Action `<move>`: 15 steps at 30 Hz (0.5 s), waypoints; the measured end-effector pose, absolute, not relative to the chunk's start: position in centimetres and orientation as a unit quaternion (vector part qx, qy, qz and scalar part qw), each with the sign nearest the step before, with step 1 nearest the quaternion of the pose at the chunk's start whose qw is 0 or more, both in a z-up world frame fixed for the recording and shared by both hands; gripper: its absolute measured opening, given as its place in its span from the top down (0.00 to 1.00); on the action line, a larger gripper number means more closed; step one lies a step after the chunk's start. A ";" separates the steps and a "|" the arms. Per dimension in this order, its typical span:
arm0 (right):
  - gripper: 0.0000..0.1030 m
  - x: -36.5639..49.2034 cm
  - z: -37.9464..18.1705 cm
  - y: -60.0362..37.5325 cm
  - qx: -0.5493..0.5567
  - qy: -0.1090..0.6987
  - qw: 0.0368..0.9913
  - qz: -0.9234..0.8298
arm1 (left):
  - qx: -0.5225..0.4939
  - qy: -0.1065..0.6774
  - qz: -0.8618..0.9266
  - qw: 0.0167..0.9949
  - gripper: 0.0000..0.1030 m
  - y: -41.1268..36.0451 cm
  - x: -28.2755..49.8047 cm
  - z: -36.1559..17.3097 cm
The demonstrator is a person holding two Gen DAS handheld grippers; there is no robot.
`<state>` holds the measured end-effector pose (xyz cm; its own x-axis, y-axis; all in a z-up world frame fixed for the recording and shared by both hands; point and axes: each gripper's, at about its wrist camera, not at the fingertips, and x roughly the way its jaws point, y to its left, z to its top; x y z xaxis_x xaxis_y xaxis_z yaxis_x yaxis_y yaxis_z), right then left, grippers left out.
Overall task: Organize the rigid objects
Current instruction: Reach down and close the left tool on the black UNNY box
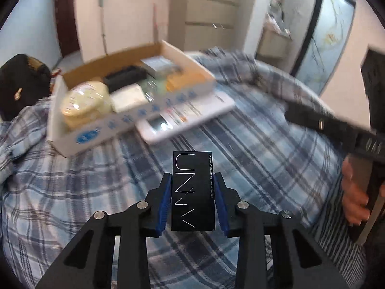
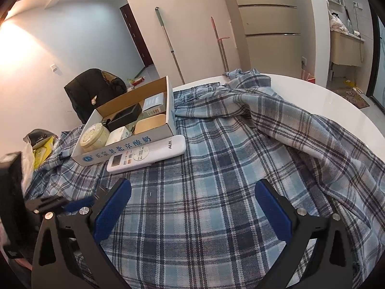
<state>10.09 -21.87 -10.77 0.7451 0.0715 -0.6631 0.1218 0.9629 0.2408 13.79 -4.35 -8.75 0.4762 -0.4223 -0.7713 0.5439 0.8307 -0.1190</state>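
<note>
Black box (image 1: pixel 192 192) sits between the left claw's (image 1: pixel 192 202) narrowing pads – barely pinched, it could slip before reaching the tray (image 1: pixel 115 130); right claw (image 2: pixel 193 207) gapes wide, empty.

Cardboard box (image 2: pixel 125 153): one
Remote control (image 2: pixel 146 155): one
Slim black carton (image 1: pixel 192 192): one
Round tin (image 2: pixel 94 137): one
Items inside box: about six, partly hidden
Plaid cloth (image 2: pixel 216 192): one
Grippers: two

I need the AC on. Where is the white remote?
In both views, the remote lies on the plaid cloth, against the cardboard box's near side.
</note>
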 end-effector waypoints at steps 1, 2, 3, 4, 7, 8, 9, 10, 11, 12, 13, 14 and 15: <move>0.01 9.9 -10.6 -21.8 0.132 0.353 0.926 -0.016 | 0.058 0.417 -0.276 0.864 0.65 -3.7 13.9 -8.3; 0.01 9.8 -10.4 -21.6 0.127 0.348 0.929 -0.016 | 0.040 0.404 -0.270 0.873 0.65 -2.8 14.0 -7.7; 0.01 9.7 -10.3 -21.5 0.120 0.346 0.930 -0.018 | 0.031 0.397 -0.265 0.878 0.65 -2.4 14.1 -7.4; 0.01 9.7 -10.2 -21.2 0.111 0.346 0.931 -0.022 | 0.019 0.388 -0.257 0.885 0.65 -1.7 14.1 -7.1; 0.01 9.9 -9.8 -20.3 0.084 0.356 0.931 -0.024 | -0.013 0.346 -0.219 0.912 0.65 0.6 13.9 -6.0; 0.01 9.9 -9.7 -20.0 0.077 0.360 0.929 -0.023 | -0.023 0.325 -0.202 0.923 0.65 1.5 13.7 -5.4; 0.01 10.0 -9.5 -19.7 0.070 0.364 0.929 -0.020 | -0.034 0.311 -0.194 0.930 0.65 2.2 13.6 -5.0; 0.01 10.0 -9.3 -19.4 0.064 0.366 0.928 -0.015 | -0.053 0.299 -0.187 0.934 0.65 3.1 13.5 -4.6; 0.01 10.1 -9.0 -19.0 0.057 0.369 0.928 -0.011 | -0.061 0.295 -0.181 0.936 0.65 3.5 13.6 -4.3; 0.01 10.5 -8.8 -18.7 0.049 0.374 0.926 -0.008 | -0.065 0.295 -0.173 0.938 0.65 3.7 13.7 -4.3; 0.01 10.9 -8.6 -18.3 0.043 0.379 0.925 -0.004 | -0.061 0.295 -0.163 0.939 0.65 3.7 13.9 -4.3; 0.01 11.5 -8.4 -18.0 0.039 0.384 0.923 0.001 | -0.054 0.298 -0.151 0.941 0.65 3.7 14.0 -4.4; 0.01 12.3 -8.3 -17.7 0.036 0.390 0.920 0.005 | -0.050 0.302 -0.145 0.941 0.65 3.8 14.2 -4.5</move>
<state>12.28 -17.67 -8.26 0.6961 0.0365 -0.7170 0.0195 0.9974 0.0697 14.18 3.76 -4.46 0.7756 -0.3031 -0.5537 0.2431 0.9529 -0.1812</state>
